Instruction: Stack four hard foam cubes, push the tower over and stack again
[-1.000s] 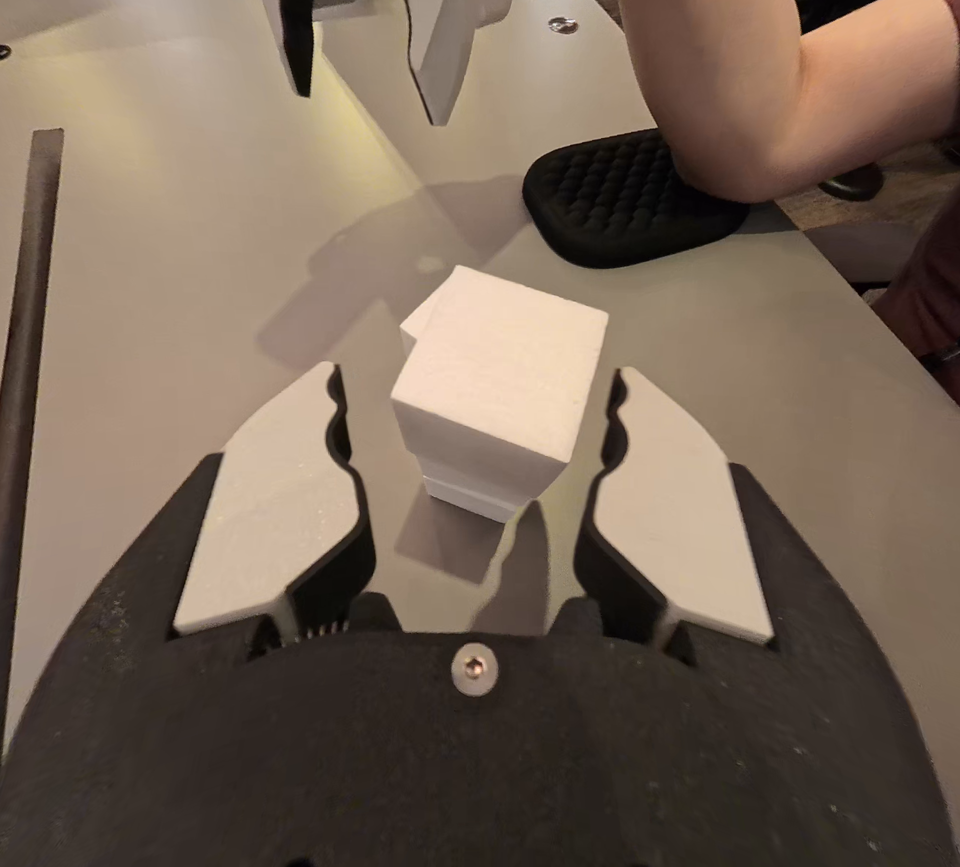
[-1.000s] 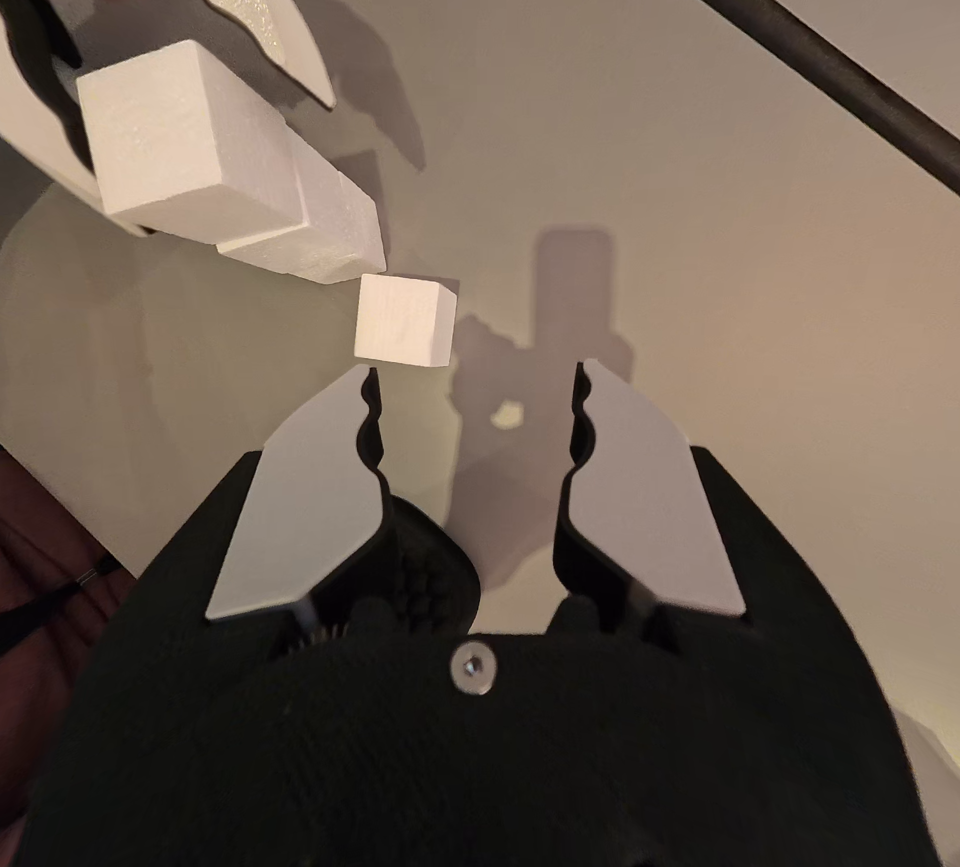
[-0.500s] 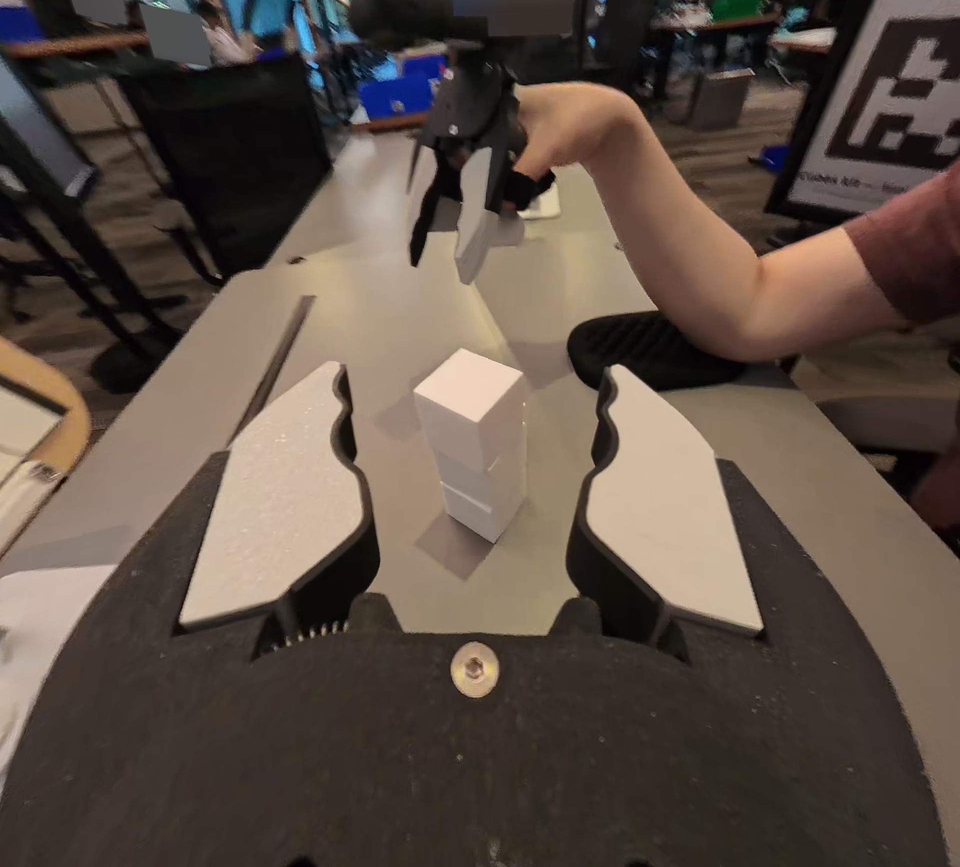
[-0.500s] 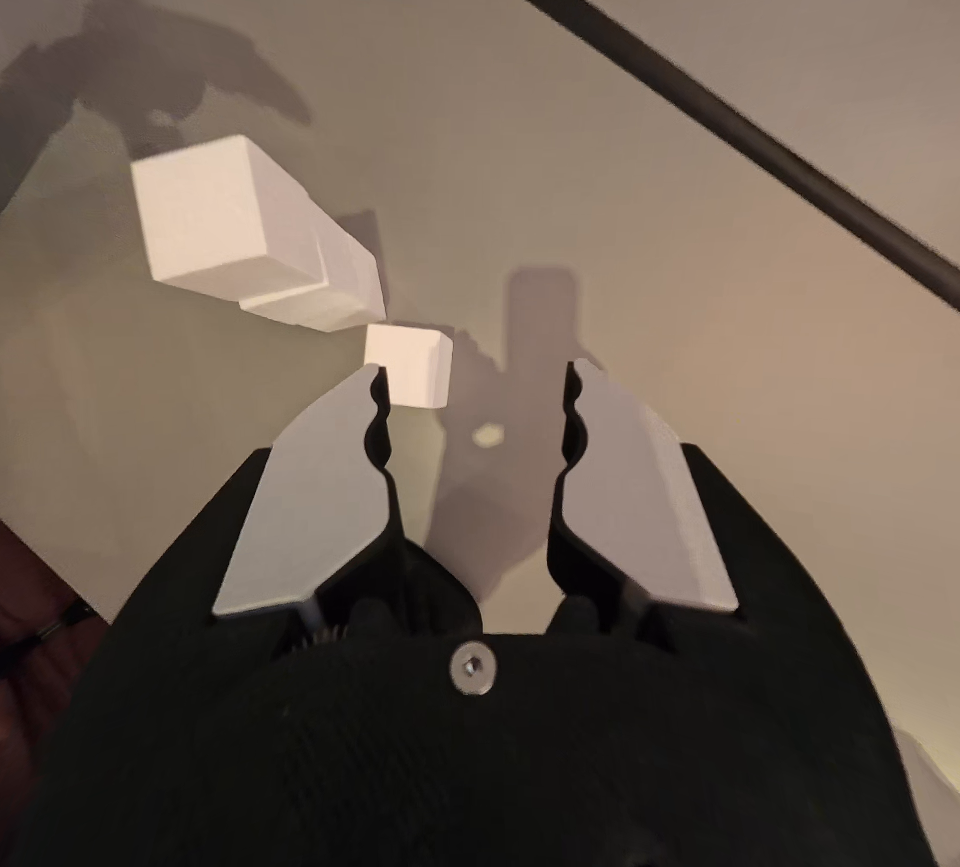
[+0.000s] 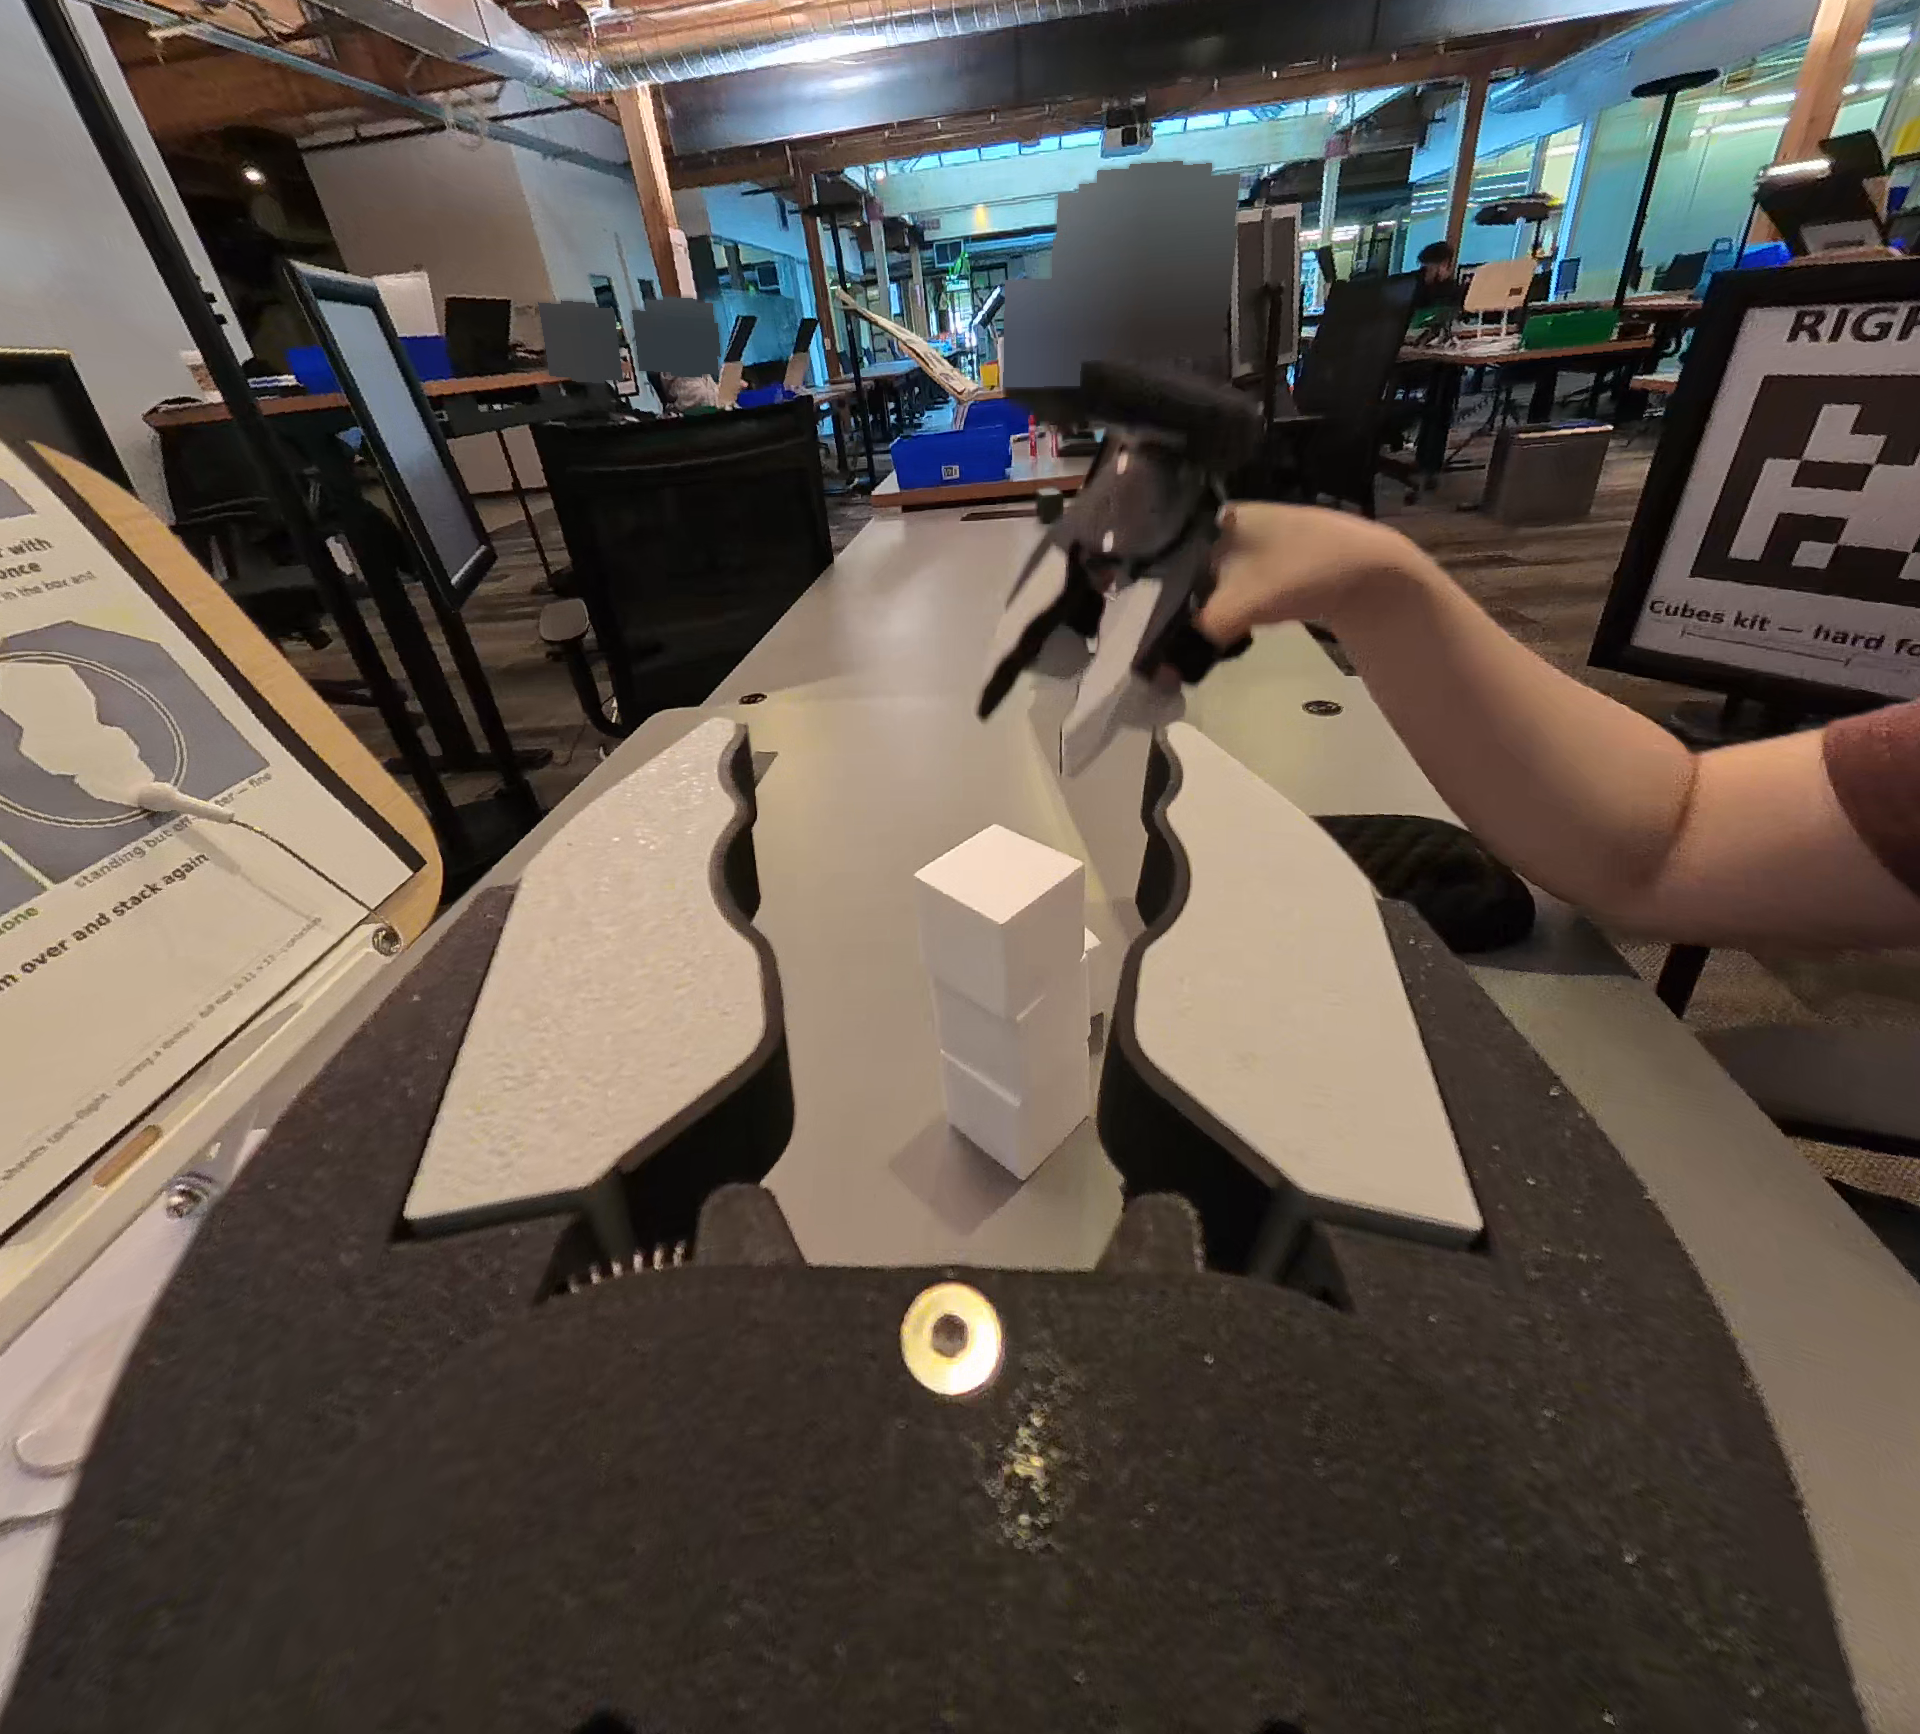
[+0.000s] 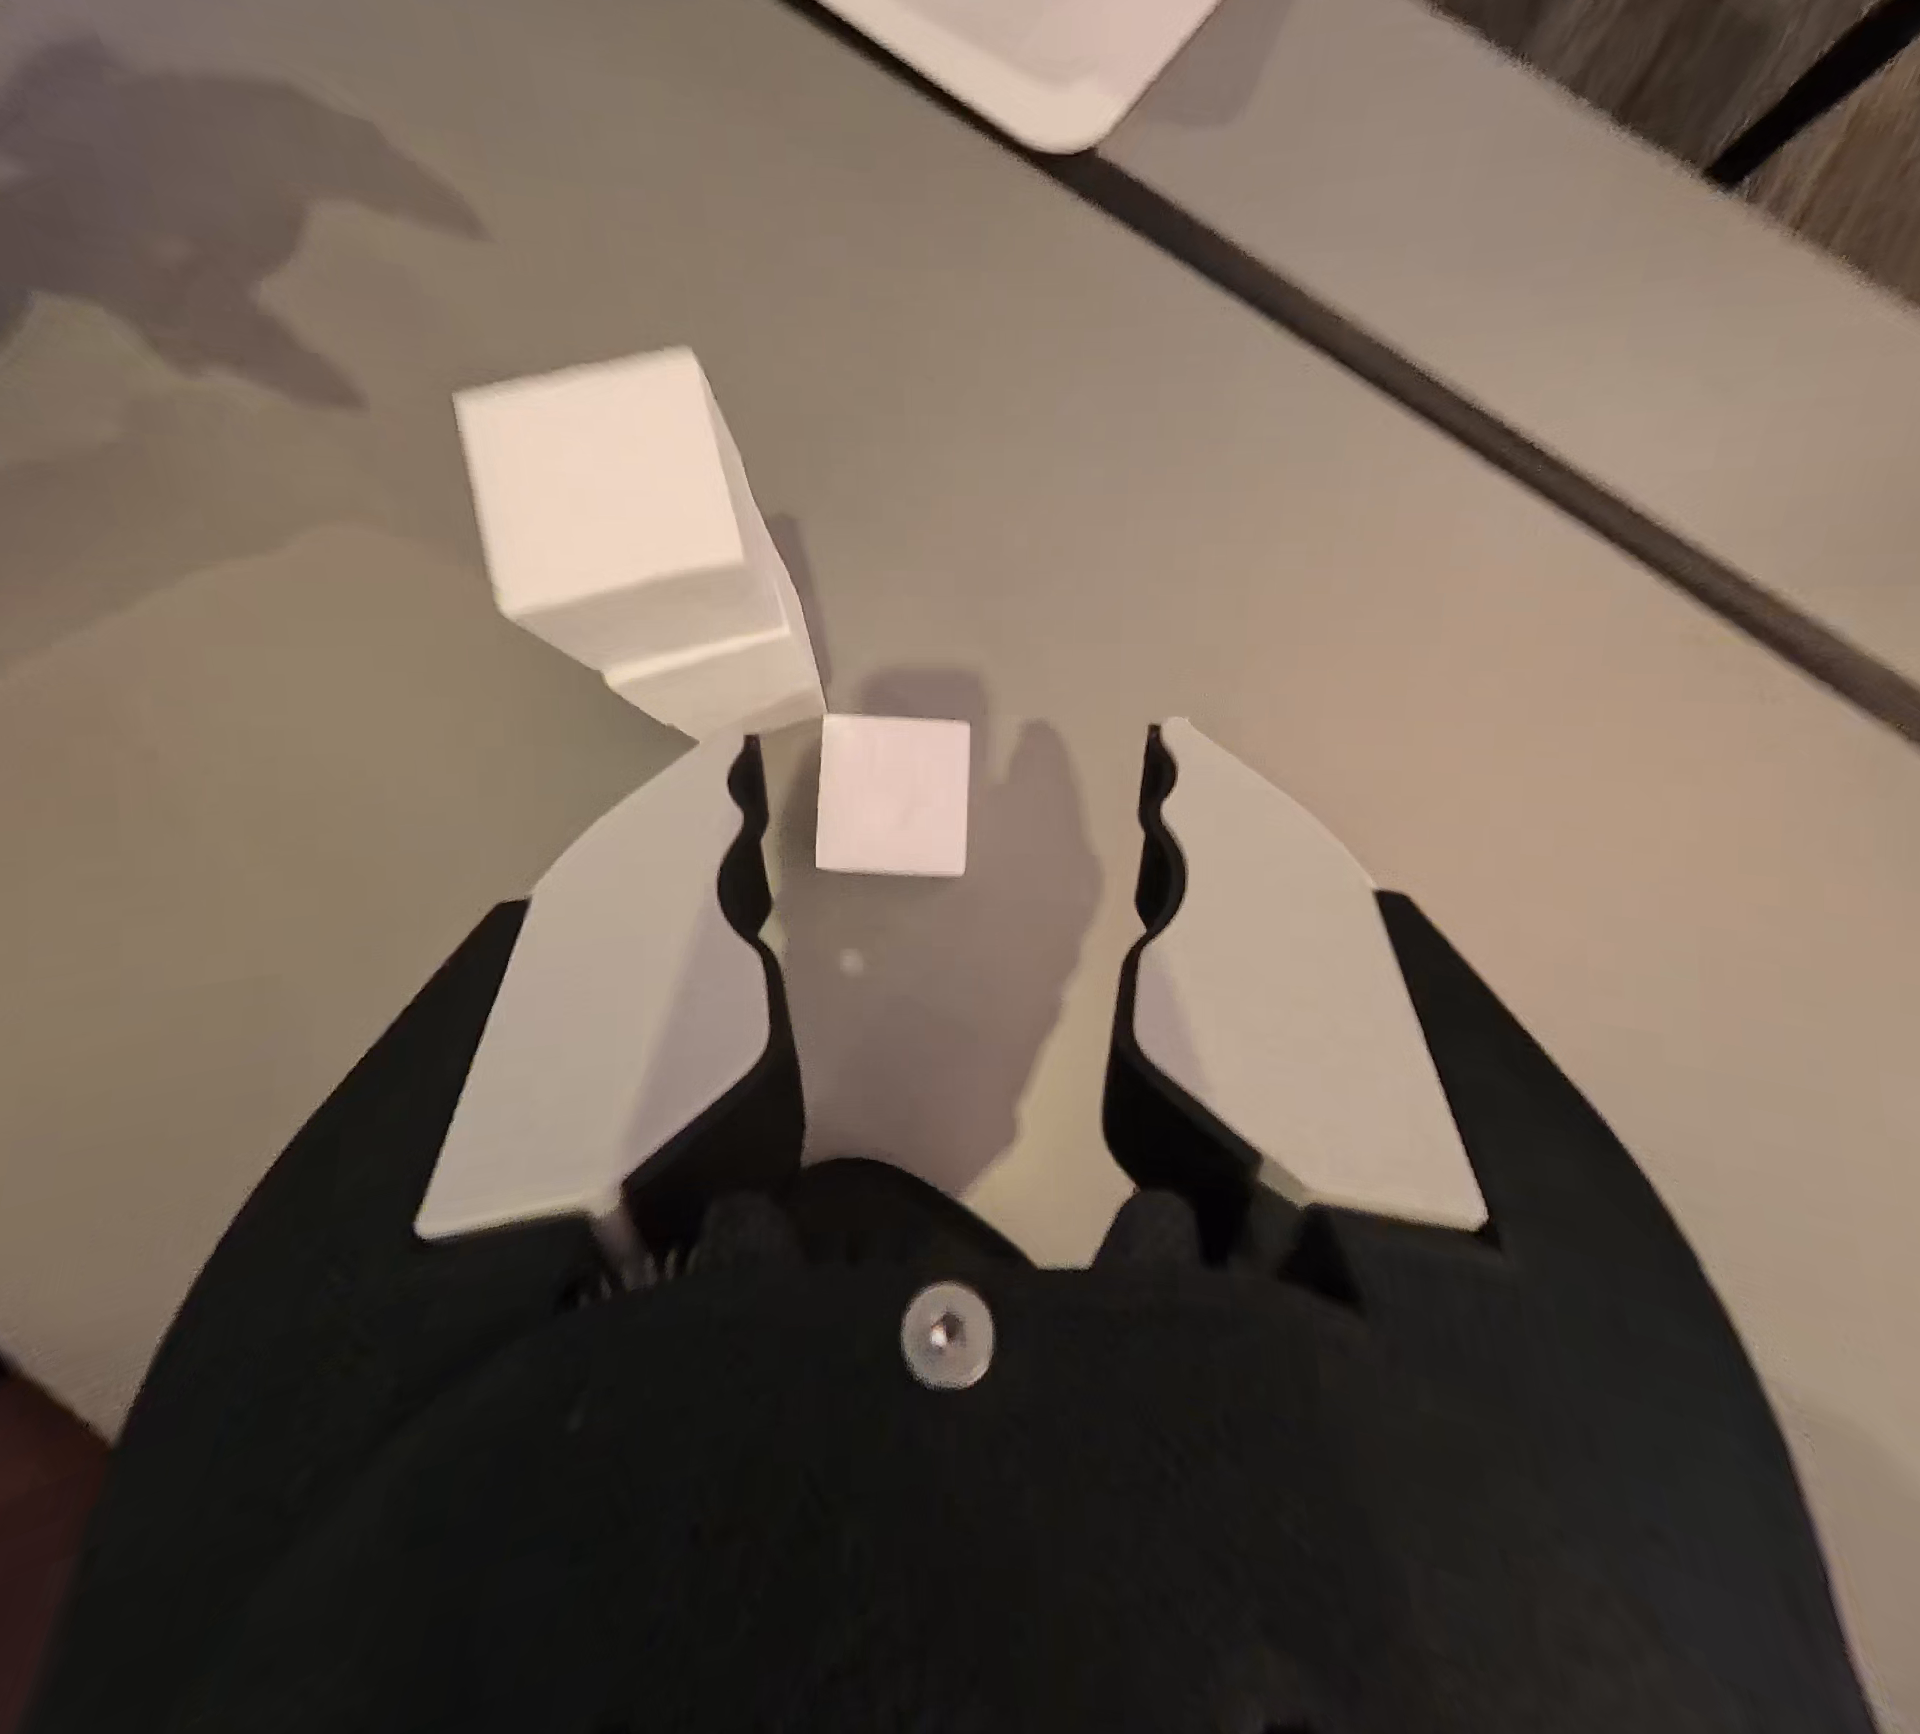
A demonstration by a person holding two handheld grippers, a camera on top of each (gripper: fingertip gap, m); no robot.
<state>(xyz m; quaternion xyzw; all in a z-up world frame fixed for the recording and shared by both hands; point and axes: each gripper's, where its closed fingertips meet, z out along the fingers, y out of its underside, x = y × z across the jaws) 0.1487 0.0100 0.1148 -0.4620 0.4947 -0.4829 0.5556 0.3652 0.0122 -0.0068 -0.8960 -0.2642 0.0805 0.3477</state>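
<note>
A tower of three white foam cubes (image 5: 1006,1009) stands on the grey table (image 5: 883,811). It sits beyond and between the fingers of my left gripper (image 5: 951,749), which is open, empty and drawn back from it. A fourth white cube (image 6: 894,796) lies on the table right beside the tower's foot (image 6: 613,500). In the left wrist view only a sliver of this cube (image 5: 1093,962) shows behind the tower. My right gripper (image 6: 951,744) is open and points down over the loose cube, which shows between its fingertips. In the left wrist view the right gripper (image 5: 1034,728) hangs above the table behind the tower.
A black wrist pad (image 5: 1434,874) lies at the right under the person's forearm (image 5: 1558,780). A dark slot (image 6: 1558,479) runs across the table. A white base with a clear object (image 6: 1039,22) sits beyond it. An instruction board (image 5: 156,853) stands at the left, a framed sign (image 5: 1808,521) at the right. The tips of one gripper are about 25 cm away from the tips of the other.
My left gripper has pulled back from the tower and tilted up. My right gripper has shifted so the loose cube now shows between its fingers instead of off its left fingertip.
</note>
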